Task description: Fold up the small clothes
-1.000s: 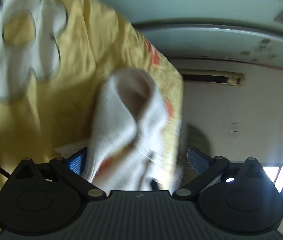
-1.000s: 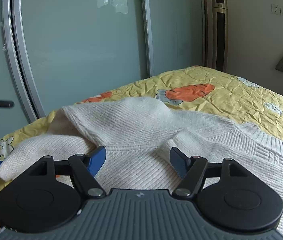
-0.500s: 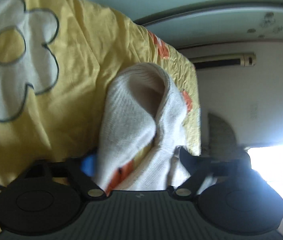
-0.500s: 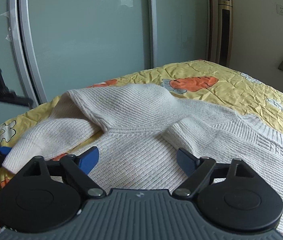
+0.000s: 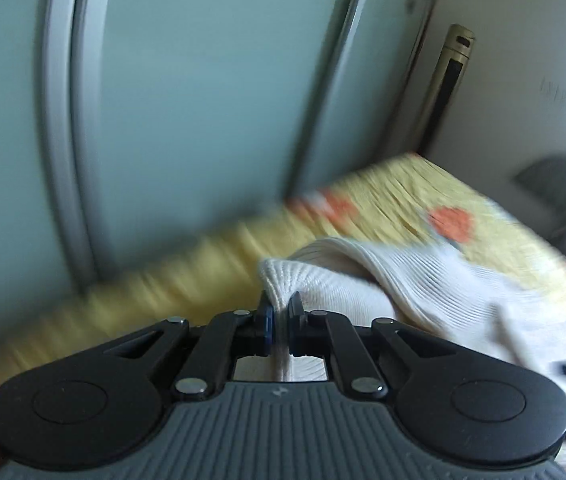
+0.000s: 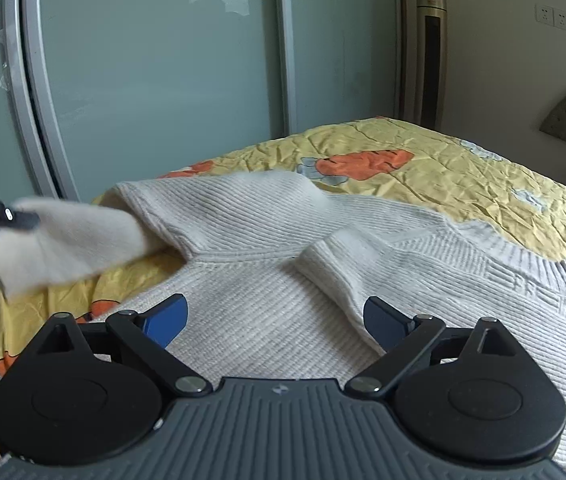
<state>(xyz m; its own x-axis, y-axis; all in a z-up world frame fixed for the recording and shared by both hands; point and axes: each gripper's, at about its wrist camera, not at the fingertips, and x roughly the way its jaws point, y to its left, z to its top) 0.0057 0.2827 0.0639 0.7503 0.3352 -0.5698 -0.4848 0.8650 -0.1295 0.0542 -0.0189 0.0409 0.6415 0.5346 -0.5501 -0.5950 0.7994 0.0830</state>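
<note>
Behind the bed, frosted glass sliding doors (image 6: 155,80) in grey metal frames fill the far side, with a tall gold tower unit (image 6: 431,48) standing in the corner to their right and a pale wall beyond it. Nearer, the bed (image 6: 463,168) carries a crinkled yellow quilt printed with orange and white shapes; its left edge drops off just before the doors, and bare quilt lies open toward the far right. Spread across the near part of the quilt is the cream ribbed sweater (image 6: 267,312), a soft knit with fine diagonal ribs and a thicker banded hem on the right. One sleeve (image 6: 331,268) lies folded over the body, its cuff end pointing away from the camera. The other sleeve (image 6: 71,240) stretches out to the left, raised off the quilt and blurred. The left gripper (image 5: 279,322) has its jaws closed on that sleeve's cuff, the knit bunched between the blue pads (image 5: 269,326); in the right wrist view only its black tip shows at the left edge. The right gripper (image 6: 277,320) hovers over the sweater's body with its jaws spread wide and opening, gripping nothing; the folded sleeve runs down beside the right-hand pad.
</note>
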